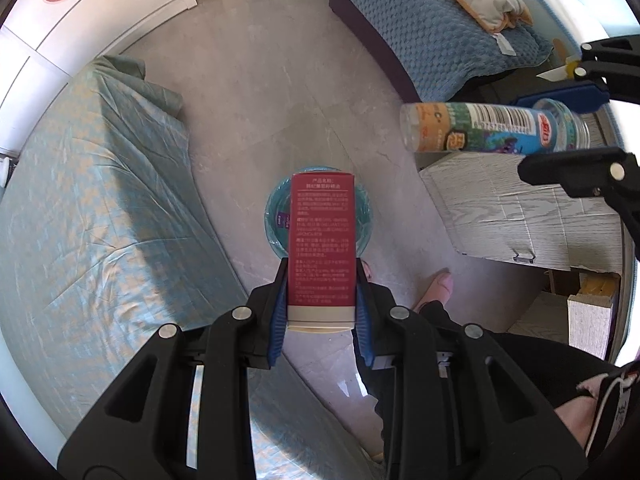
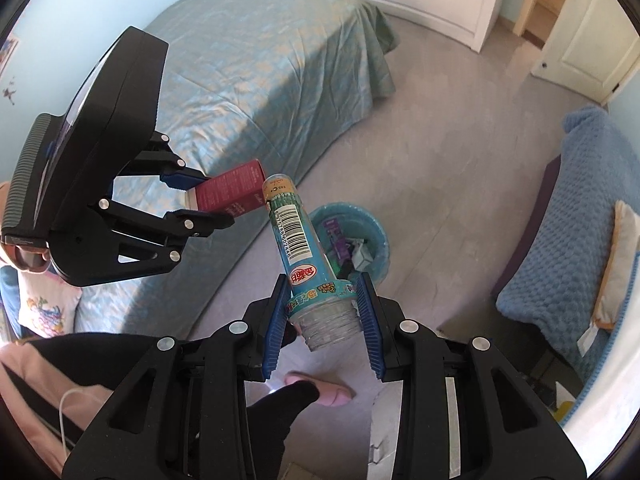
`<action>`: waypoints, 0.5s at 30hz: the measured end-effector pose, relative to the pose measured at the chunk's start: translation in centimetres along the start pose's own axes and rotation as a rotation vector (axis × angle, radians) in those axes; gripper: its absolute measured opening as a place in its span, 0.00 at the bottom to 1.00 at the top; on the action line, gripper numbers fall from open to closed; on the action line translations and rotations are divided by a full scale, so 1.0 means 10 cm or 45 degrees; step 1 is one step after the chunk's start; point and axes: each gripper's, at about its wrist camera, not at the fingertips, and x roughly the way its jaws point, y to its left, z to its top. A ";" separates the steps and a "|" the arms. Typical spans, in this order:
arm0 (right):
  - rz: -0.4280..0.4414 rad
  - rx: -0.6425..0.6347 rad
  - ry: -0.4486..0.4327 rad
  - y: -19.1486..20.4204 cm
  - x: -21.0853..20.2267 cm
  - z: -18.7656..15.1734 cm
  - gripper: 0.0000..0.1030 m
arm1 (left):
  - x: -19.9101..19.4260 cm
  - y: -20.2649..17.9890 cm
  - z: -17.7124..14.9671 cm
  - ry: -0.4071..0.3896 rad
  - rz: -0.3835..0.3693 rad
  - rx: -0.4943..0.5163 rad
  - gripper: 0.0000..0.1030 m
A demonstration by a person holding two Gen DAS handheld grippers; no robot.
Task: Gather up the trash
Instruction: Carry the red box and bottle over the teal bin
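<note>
My left gripper is shut on a red carton with white print, held upright right above a blue-lined trash bin on the floor. My right gripper is shut on the neck end of a clear plastic bottle with a blue-green label and barcode. The bottle tilts up and to the left above the trash bin, which holds several scraps. The right wrist view also shows the left gripper with the red carton. The bottle and right gripper appear at right in the left wrist view.
A bed with a teal cover lies left of the bin. A blue-blanketed couch with a pillow stands behind it. A pale wood-grain box sits at right. The person's pink slippers and dark trouser legs are close below.
</note>
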 end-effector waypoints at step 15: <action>0.036 0.090 0.116 -0.15 0.51 0.27 0.34 | 0.47 0.16 0.16 0.102 -0.045 0.011 0.26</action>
